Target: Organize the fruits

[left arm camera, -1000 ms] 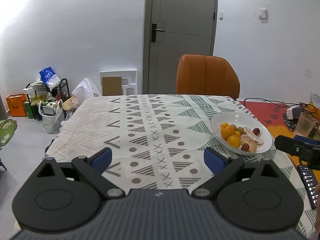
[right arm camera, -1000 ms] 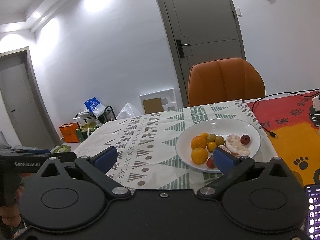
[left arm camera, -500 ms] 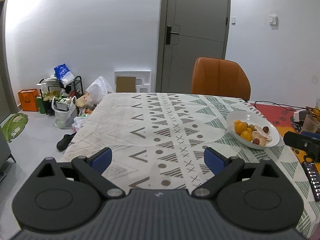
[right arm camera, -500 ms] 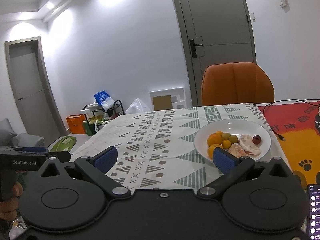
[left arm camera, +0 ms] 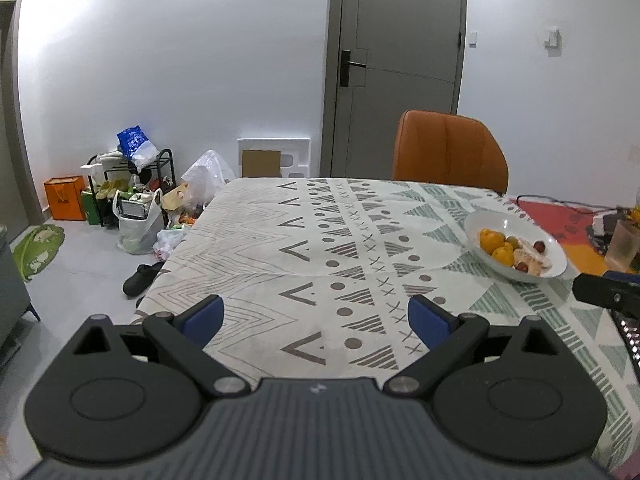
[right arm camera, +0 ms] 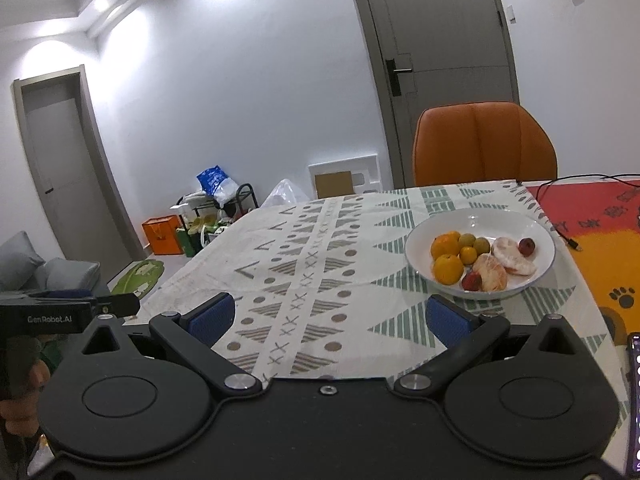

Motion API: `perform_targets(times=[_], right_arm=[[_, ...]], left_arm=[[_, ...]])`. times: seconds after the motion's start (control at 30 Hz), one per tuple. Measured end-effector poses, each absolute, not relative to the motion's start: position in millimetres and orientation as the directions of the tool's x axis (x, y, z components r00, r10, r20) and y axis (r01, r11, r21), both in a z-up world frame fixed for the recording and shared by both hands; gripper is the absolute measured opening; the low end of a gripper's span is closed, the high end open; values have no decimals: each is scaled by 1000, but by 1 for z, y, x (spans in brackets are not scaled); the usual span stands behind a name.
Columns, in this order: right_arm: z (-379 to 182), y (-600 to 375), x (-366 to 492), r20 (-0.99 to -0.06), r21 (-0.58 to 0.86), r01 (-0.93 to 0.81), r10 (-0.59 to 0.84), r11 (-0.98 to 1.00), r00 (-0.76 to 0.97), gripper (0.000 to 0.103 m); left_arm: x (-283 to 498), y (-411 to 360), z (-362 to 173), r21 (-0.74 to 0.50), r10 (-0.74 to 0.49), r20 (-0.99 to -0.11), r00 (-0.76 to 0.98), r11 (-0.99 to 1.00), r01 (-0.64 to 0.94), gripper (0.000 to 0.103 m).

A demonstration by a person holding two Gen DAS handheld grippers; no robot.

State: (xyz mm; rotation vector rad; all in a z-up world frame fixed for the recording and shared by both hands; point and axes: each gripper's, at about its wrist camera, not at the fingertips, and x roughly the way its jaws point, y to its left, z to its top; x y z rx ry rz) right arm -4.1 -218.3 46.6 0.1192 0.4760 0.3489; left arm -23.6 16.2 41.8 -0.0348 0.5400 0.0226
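Observation:
A white plate (right arm camera: 538, 230) on the patterned tablecloth holds oranges (right arm camera: 448, 269), small green fruits (right arm camera: 481, 245), peeled citrus pieces (right arm camera: 514, 259) and red fruits (right arm camera: 527, 246). It also shows in the left wrist view (left arm camera: 558, 254) at the right. My left gripper (left arm camera: 316, 318) is open and empty over the near table edge, well left of the plate. My right gripper (right arm camera: 328, 318) is open and empty, with the plate just beyond its right finger (right arm camera: 448, 320).
An orange chair (right arm camera: 484, 144) stands at the table's far side. A red and orange mat (right arm camera: 600, 232) with a cable lies right of the plate. A phone (right arm camera: 634, 392) lies at the near right. A cup (left arm camera: 622, 246) stands at the right. Bags and a rack (left arm camera: 132, 192) clutter the floor at the left.
Both grippers have drawn back and lifted from the table, so the plate looks farther away. Both stay open and empty.

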Motion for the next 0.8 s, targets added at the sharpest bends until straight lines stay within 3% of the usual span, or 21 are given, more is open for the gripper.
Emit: perform_targets(times=[0.8], right_arm=[[30,-222,3,-457,208,-302,365,930,811,103]], left_arm=[[-22,15,37,-28,10,-525,851,999,-29,98]])
